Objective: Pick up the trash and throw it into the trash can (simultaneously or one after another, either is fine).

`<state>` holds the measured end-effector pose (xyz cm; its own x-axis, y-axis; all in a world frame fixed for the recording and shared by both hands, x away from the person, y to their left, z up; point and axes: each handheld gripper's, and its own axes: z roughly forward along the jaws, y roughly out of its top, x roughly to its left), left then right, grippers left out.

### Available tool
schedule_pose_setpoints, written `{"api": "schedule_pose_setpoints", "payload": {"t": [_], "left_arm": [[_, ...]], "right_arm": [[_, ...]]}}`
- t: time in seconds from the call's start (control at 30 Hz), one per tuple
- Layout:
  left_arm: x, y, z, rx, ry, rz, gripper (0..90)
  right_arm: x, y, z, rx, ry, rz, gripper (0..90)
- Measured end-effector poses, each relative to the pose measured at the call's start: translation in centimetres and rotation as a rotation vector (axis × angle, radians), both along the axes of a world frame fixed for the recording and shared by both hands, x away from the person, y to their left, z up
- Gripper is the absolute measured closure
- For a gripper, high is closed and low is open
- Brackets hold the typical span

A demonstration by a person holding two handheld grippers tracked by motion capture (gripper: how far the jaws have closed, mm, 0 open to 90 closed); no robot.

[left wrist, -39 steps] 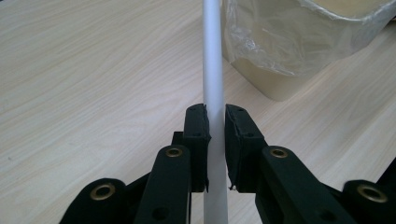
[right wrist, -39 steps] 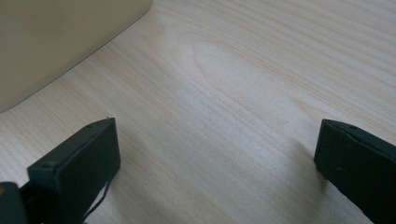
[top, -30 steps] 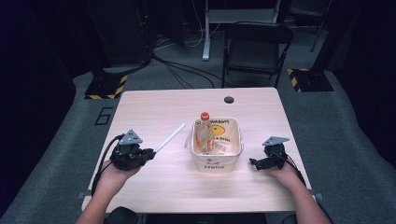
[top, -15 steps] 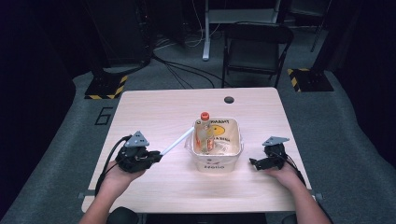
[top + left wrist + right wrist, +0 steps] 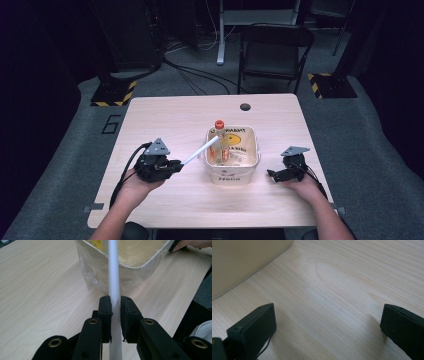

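Above the bench (image 5: pixel 165 120) our left tool (image 5: pixel 115 311) grips the white tube (image 5: pixel 113 270), its far end over the tub's (image 5: pixel 231 175) rim. We should lower it slowly, keeping clear of the bottle (image 5: pixel 220 135); our right tool (image 5: pixel 328 326) rests open

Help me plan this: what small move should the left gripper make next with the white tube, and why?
Probably ease forward, then release: the left gripper clamps the white tube, whose tip already reaches over the rim of the tub.

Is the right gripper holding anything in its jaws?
No: the right gripper has its jaws wide apart with bare table between them.
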<state>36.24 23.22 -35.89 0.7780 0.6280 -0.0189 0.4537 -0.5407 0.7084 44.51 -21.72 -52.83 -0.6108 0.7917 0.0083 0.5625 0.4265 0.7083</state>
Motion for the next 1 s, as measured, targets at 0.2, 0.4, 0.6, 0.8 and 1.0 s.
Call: {"api": "schedule_pose_setpoints", "payload": {"t": [0.2, 0.4, 0.6, 0.8, 1.0], "left_arm": [[0.5, -0.8, 0.0, -0.015, -0.002, -0.008, 79.5], [0.8, -1.4, 0.1, -0.03, 0.014, -0.006, 79.5], [1.2, -1.9, 0.1, -0.03, 0.016, -0.009, 79.5], [1.5, -2.4, 0.1, -0.031, 0.023, -0.012, 79.4], [1.9, -3.3, 0.0, -0.045, 0.023, -0.021, 79.4]], "right_arm": [[0.0, 0.0, 0.0, 0.0, 0.0, 0.002, 0.0], [0.0, 0.0, 0.0, 0.0, -0.001, 0.0, 0.0], [0.0, 0.0, 0.0, 0.0, -0.001, 0.001, 0.0], [0.0, 0.0, 0.0, -0.001, -0.001, 0.001, 0.0], [0.0, 0.0, 0.0, 0.0, -0.001, 0.001, 0.0]]}}
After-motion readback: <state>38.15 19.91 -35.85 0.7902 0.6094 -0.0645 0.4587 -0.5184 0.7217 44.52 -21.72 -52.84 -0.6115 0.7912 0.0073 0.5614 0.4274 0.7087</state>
